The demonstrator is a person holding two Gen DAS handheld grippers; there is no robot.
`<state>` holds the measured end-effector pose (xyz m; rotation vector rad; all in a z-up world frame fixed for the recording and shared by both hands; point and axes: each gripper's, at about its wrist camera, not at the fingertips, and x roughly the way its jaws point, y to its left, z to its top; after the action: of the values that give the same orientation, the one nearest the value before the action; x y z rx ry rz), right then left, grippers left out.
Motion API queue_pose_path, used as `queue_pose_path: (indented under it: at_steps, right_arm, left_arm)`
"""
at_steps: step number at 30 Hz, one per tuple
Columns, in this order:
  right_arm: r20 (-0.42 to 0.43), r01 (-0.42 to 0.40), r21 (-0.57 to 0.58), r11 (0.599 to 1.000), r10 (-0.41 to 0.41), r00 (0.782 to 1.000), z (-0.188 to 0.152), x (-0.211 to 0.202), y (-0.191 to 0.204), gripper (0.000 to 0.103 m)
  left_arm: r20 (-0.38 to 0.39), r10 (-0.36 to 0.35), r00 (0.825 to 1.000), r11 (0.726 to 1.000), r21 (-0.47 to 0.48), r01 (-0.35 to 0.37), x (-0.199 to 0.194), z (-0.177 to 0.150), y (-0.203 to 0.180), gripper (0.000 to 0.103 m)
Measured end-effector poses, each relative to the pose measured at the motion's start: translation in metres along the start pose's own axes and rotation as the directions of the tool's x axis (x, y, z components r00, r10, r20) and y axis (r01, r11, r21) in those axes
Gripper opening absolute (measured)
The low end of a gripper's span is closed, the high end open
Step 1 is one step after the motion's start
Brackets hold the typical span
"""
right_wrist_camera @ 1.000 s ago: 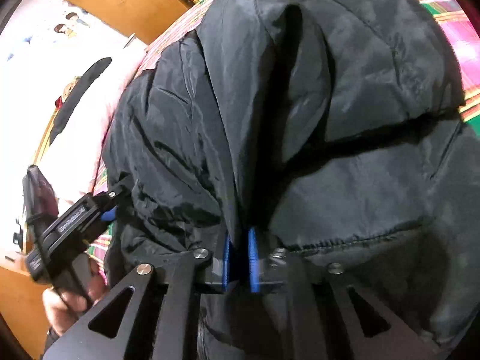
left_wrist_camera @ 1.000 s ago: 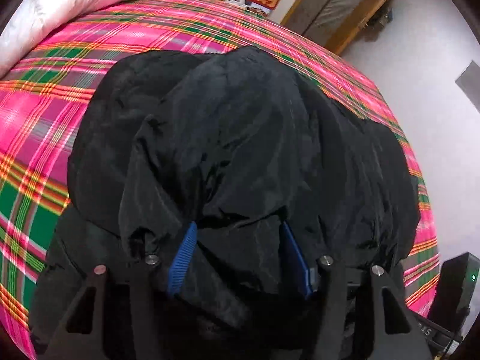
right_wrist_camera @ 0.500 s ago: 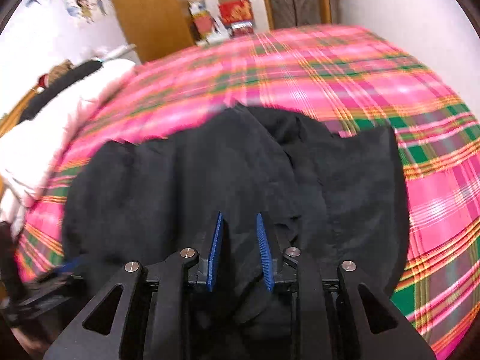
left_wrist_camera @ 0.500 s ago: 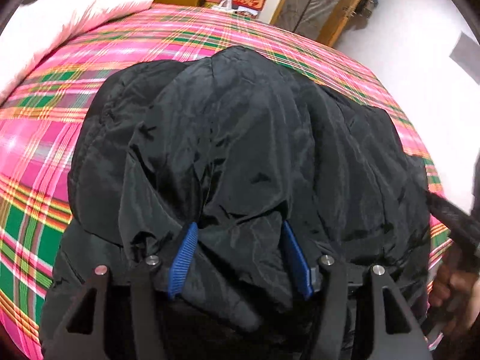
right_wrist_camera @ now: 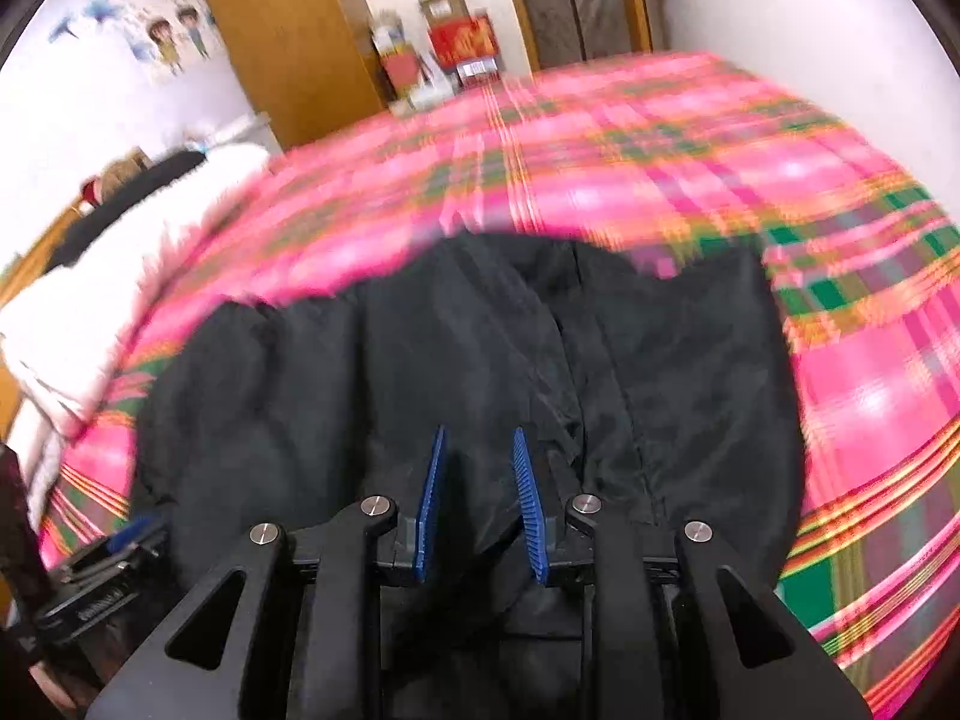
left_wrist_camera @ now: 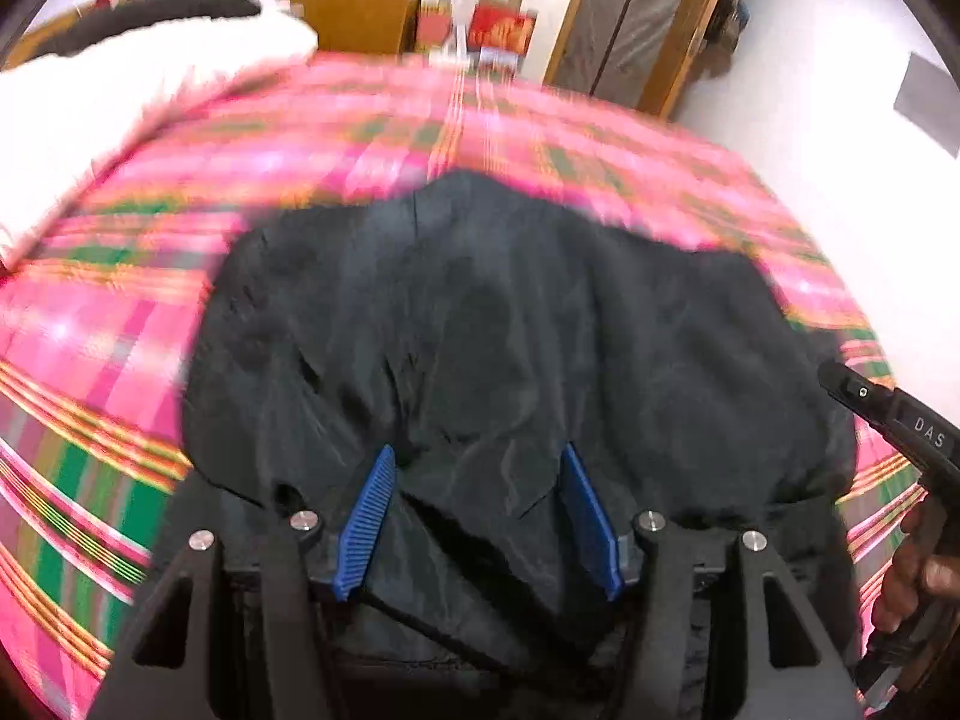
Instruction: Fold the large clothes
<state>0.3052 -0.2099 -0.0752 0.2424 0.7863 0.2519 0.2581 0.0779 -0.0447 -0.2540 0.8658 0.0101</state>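
A black puffy jacket [left_wrist_camera: 510, 312] lies bunched on the pink plaid bed cover [left_wrist_camera: 120, 360]. My left gripper [left_wrist_camera: 477, 450] is shut on a thick fold of its near edge, which fills the gap between the blue pads. In the right wrist view the jacket [right_wrist_camera: 660, 360] spreads ahead, its creases running toward my right gripper [right_wrist_camera: 478, 432]. That gripper's pads stand a little apart, shut on a thinner fold. The right gripper's body [left_wrist_camera: 900, 438] and a hand [left_wrist_camera: 918, 570] show at the left view's right edge. The left gripper's body [right_wrist_camera: 102, 588] shows at the lower left of the right view.
A white duvet [right_wrist_camera: 120, 276] is heaped on the left side of the bed cover [right_wrist_camera: 660, 150]. Beyond the far edge stand a wooden door [right_wrist_camera: 282, 30], stacked boxes [right_wrist_camera: 462, 36] and a wardrobe [left_wrist_camera: 636, 30]. A white wall runs along the right.
Both grippers have risen and tipped up, so more bed and room show. The right one drew back from close over the jacket and its pads stand wider. The left's fold is unchanged.
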Motion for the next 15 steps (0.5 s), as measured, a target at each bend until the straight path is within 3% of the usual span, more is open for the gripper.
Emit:
queue_pose_path:
  at_steps: [3,6,8,9,11,13,15]
  right_arm:
    - [0.037,-0.025,-0.05,0.998,0.027,0.999,0.014,-0.007,0.015,0.024]
    - [0.003,-0.024,-0.077,0.997,0.024,1.0,0.018,0.015,0.024,0.024]
    - [-0.045,-0.011,-0.075,0.997,0.008,0.999,0.012,0.037,0.022,0.024]
    - [-0.065,-0.004,-0.074,0.997,-0.001,0.998,0.008,0.046,0.018,0.024]
    - [-0.085,0.005,-0.097,0.995,-0.013,0.996,-0.008,0.062,0.012,0.024]
    - [-0.082,-0.01,-0.1,0.995,0.002,0.997,-0.018,0.07,0.003,0.022]
    - [-0.073,-0.021,-0.086,0.996,0.015,0.997,-0.021,0.073,-0.002,0.022]
  left_arm:
    - [0.127,0.018,0.992,0.999,0.043,-0.024,-0.028,0.019,-0.004,0.06]
    - [0.172,0.023,0.985,0.997,0.07,-0.035,-0.024,0.043,-0.002,0.06]
    - [0.152,0.052,0.987,0.995,0.081,-0.065,0.001,0.053,0.008,0.06]
    - [0.104,0.085,0.991,0.994,0.065,-0.093,0.021,0.054,0.017,0.06]
    - [0.017,0.079,0.997,0.997,0.003,-0.079,0.055,0.042,0.042,0.062]
    - [0.023,0.024,0.999,0.999,-0.049,-0.023,0.069,0.03,0.059,0.063]
    - [0.037,0.04,0.999,0.999,-0.024,-0.039,0.069,0.026,0.055,0.064]
